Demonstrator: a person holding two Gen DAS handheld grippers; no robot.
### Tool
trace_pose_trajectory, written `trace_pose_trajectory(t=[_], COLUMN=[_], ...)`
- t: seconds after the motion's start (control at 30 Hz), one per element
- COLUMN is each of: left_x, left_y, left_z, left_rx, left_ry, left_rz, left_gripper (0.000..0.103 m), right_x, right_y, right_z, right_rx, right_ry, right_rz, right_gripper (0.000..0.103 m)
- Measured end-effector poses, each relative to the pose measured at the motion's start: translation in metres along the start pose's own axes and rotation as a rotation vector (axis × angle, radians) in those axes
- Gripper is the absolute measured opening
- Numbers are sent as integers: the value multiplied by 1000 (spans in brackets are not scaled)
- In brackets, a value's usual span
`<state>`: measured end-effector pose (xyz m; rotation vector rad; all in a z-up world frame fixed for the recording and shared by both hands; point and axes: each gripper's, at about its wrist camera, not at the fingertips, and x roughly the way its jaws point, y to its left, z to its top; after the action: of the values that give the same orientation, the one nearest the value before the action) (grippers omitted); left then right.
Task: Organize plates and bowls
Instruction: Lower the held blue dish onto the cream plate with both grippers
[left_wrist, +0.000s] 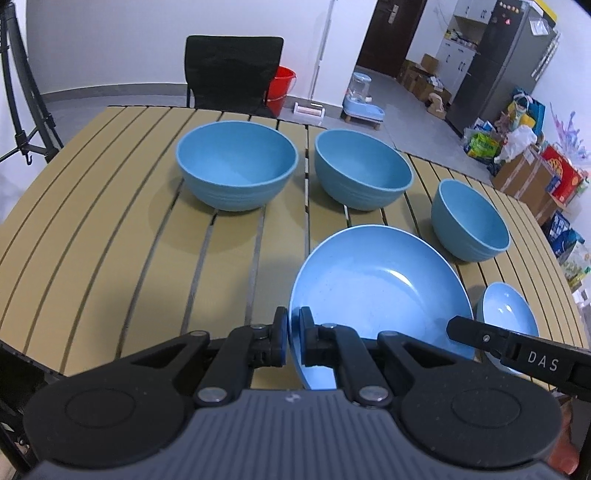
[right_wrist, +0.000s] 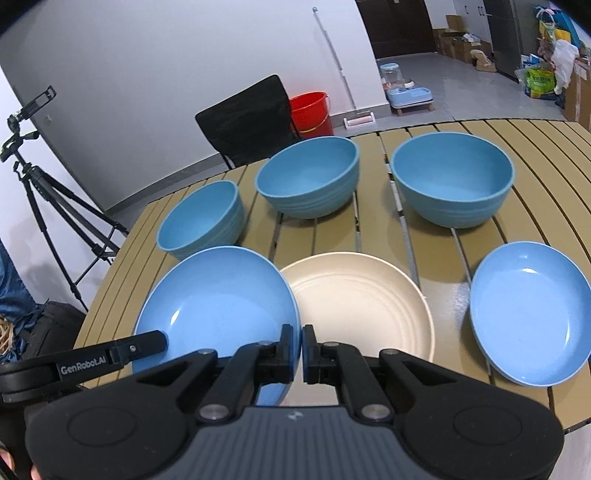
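Both grippers hold one large blue plate (left_wrist: 380, 288), tilted and lifted off the slatted table. My left gripper (left_wrist: 293, 325) is shut on its left rim. My right gripper (right_wrist: 300, 339) is shut on its right rim, and the blue plate (right_wrist: 221, 306) fills that view's lower left. A beige plate (right_wrist: 362, 306) lies flat just right of it, partly under its edge; the left wrist view does not show it. A second blue plate (right_wrist: 528, 314) lies further right. Behind stand a small blue bowl (right_wrist: 201, 221) and two large blue bowls (right_wrist: 308, 177) (right_wrist: 452, 181).
The tan slatted table (left_wrist: 110, 229) has bare room on its left half. A black chair (left_wrist: 232, 70) stands at the far edge, with a red bucket (right_wrist: 312, 112) behind it. A tripod (right_wrist: 48, 206) stands off the table's left side. Boxes and bags crowd the floor at the right.
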<state>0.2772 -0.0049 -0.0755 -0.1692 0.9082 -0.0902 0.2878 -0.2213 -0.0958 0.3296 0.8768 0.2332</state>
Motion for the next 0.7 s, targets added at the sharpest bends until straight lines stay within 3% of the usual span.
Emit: trace_pose_trajectory(t=[0.7], left_x=[50], left_y=[-32], left_z=[-7], left_rx=[67], left_ry=[87], left_rz=[7], left_gripper=[7], right_x=[24], right_y=[-50], right_z=[-9], right_rx=[76], right_ry=[25], right_rz=[-31], right_gripper=[4])
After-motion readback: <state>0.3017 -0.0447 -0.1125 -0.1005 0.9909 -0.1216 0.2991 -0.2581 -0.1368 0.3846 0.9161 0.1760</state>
